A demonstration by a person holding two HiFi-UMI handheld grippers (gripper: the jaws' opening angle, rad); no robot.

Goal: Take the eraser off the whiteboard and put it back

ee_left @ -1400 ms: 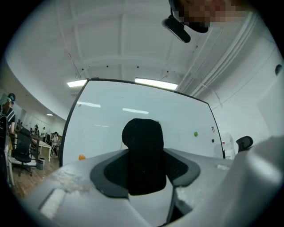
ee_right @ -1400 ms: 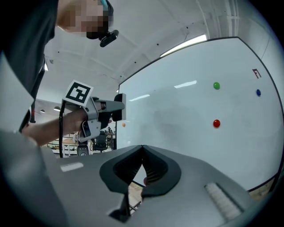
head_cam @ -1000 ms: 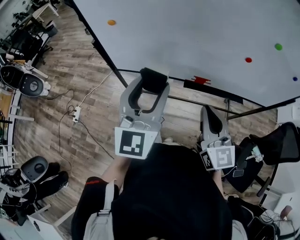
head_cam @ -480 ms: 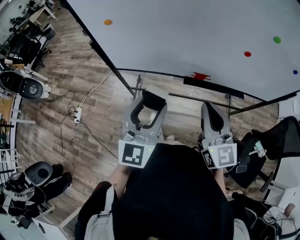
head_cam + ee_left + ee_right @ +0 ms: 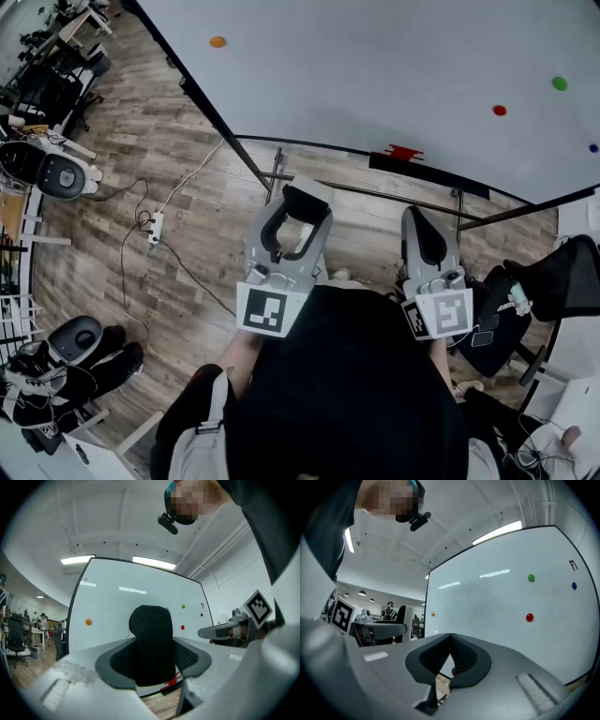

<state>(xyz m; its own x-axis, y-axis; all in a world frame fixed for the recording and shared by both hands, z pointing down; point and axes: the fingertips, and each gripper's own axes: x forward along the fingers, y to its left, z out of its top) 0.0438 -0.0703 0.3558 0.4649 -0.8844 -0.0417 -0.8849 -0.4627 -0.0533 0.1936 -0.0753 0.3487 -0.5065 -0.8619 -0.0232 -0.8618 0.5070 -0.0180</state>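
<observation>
So, my left gripper (image 5: pixel 300 201) is clamped wide on the black eraser (image 5: pixel 151 644) at frame centre, clear of the whiteboard (image 5: pixel 375 66) above. My right gripper (image 5: pixel 418 219) is closed and empty. The eraser is off; putting it back remains.

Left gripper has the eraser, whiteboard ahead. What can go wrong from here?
1. The eraser sticks out well past the fingers of the left gripper; pressed against the whiteboard it could tilt or slip free.
2. The red magnet and green magnet sit on the board; setting the eraser near them might knock one off.
</observation>
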